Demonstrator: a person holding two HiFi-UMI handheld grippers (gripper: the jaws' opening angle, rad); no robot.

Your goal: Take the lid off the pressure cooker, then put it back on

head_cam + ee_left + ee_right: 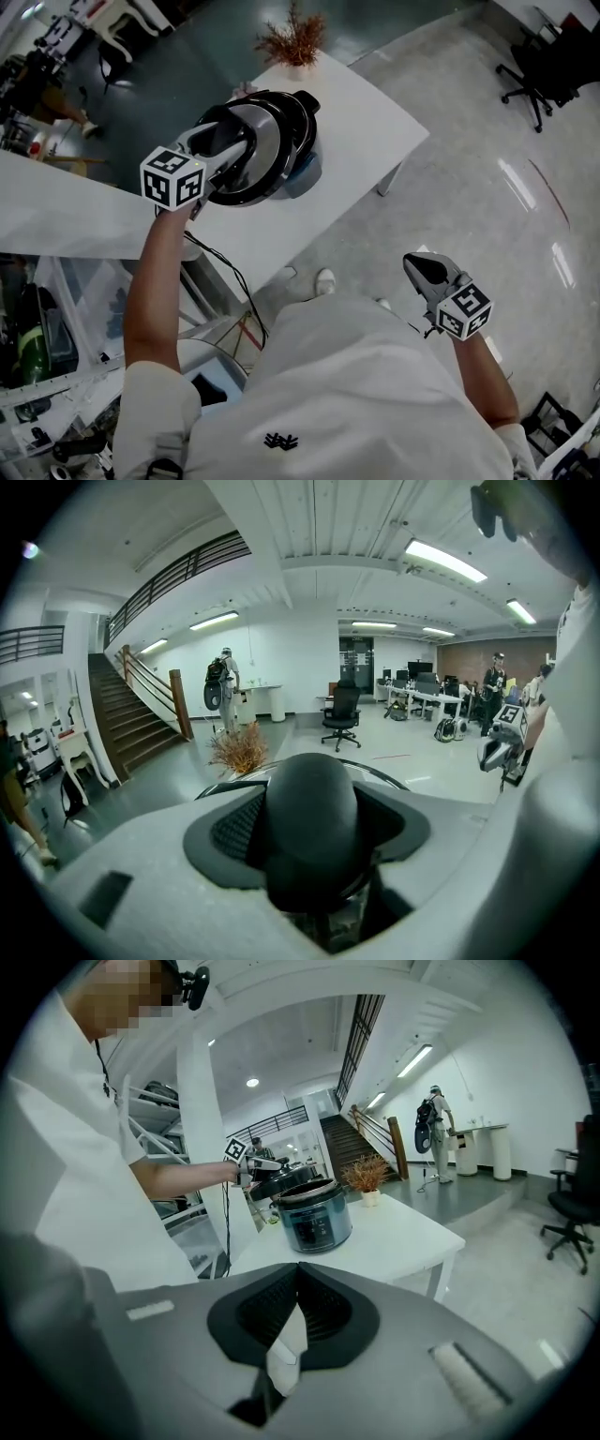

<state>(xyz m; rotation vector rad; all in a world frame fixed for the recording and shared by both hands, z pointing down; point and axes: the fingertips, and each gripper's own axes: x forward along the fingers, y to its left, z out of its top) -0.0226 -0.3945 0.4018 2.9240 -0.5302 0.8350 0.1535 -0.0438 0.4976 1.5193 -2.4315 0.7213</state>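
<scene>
Pressure cooker (307, 171): far on the white table (370, 122), uncovered. Lid (277, 131): lifted off, tilted partly over the pot, with the left gripper (242, 142) clamped on its handle. Right gripper (419, 267): jaws together, empty, well apart at near right. Outstanding: refit lid.

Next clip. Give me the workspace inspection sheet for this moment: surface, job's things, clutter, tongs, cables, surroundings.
Surface: white table.
Job's things: cooker pot stands on the table; lid lifted off, held tilted above it.
Clutter: dried plant at the table's far end.
Tongs: left tongs shut on the lid's knob; right tongs shut, empty, away from the table.
Cables: black cable hangs below the table's edge.
Surroundings: office chair, stairs, a person in the background.
</scene>
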